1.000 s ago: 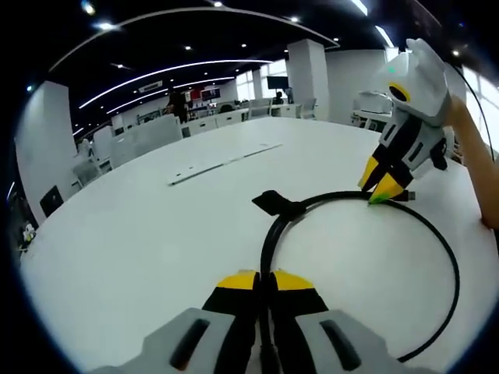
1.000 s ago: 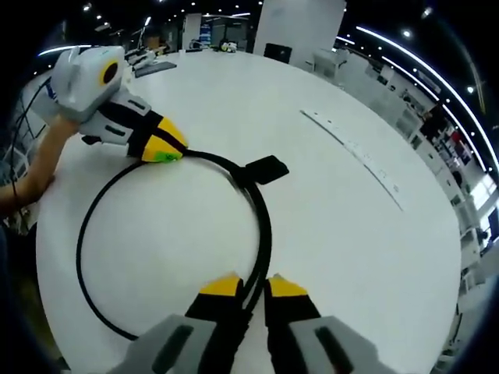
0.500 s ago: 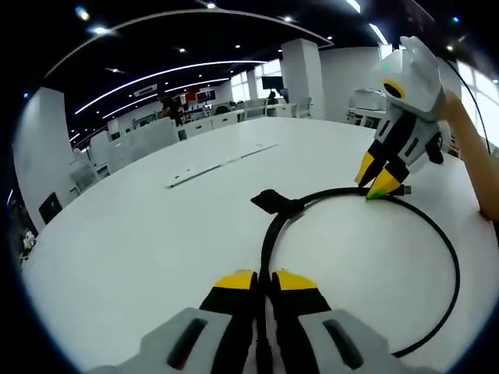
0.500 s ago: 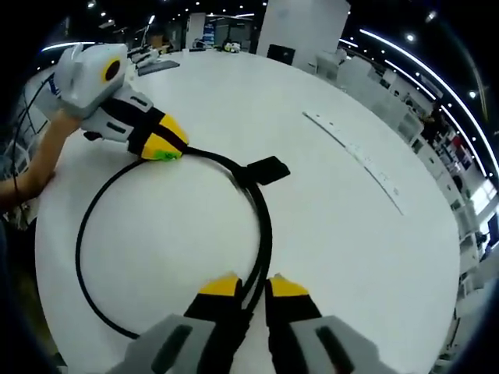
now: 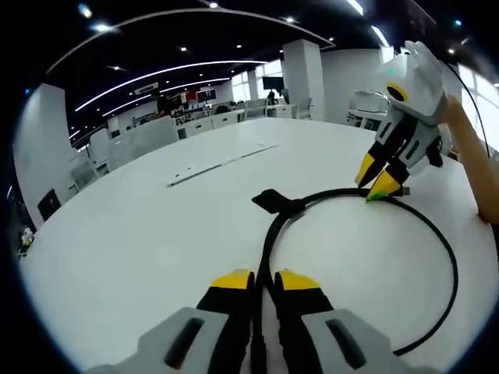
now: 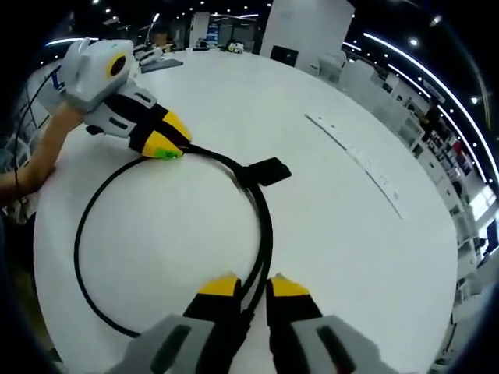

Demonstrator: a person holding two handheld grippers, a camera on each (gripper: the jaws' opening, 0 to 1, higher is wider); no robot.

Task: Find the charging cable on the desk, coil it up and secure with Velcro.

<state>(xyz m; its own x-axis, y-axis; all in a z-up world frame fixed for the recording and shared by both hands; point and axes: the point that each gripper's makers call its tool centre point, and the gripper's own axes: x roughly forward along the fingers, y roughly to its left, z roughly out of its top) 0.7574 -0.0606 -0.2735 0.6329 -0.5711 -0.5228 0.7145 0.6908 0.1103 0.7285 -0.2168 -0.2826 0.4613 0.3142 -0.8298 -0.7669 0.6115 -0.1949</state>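
While looped on the desk (image 5: 140, 234), cable (image 5: 448, 257) pinched by both claws, seemingly.

Over the last second, little is changing. In the left gripper view the right gripper (image 5: 376, 181), pinching the cable (image 5: 437, 234) end, is sitting slightly higher, with the loop's top arc lifted with it. In the right gripper view the left gripper (image 6: 166, 141) is sitting marginally higher too. The loop is holding the same round shape on the worktop (image 6: 327, 202).
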